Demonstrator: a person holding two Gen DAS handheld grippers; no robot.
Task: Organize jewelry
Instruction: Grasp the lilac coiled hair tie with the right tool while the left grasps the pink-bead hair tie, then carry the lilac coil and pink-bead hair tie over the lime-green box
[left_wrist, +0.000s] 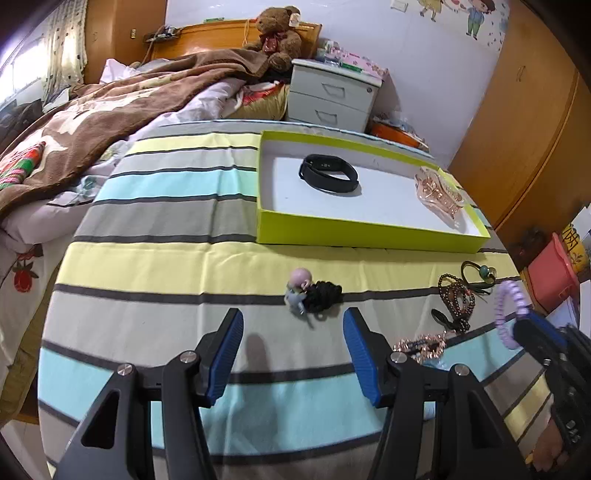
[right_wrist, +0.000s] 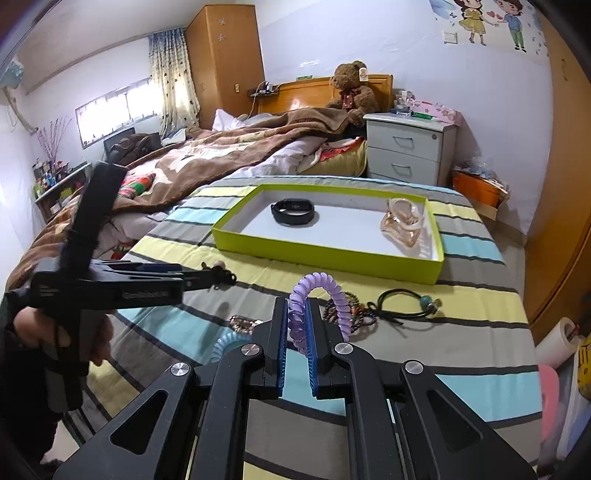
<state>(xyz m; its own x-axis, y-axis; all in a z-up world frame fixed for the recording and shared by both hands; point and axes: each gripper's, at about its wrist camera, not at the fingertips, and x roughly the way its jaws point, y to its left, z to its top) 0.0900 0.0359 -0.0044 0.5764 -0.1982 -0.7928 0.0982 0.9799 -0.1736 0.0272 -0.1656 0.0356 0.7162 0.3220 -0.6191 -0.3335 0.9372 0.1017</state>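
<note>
Purple coil hair tie (right_wrist: 317, 306) sits pinched in the right claw (right_wrist: 296, 334), lifted for the green tray (right_wrist: 325, 254) ahead, while the left claw (left_wrist: 293, 354) gapes wide before the black scrunchie (left_wrist: 323, 295), ready.

Black hand-held gripper (left_wrist: 293, 354), ribbed blue pads (left_wrist: 226, 354), silver screws.

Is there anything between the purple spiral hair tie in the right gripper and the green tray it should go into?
Nothing visible blocks it. The right gripper holds the purple spiral hair tie above the striped cloth; the bead bracelets and black cord tie lie flat below the path. The green tray has bare floor between the black band and the pink piece.
</note>
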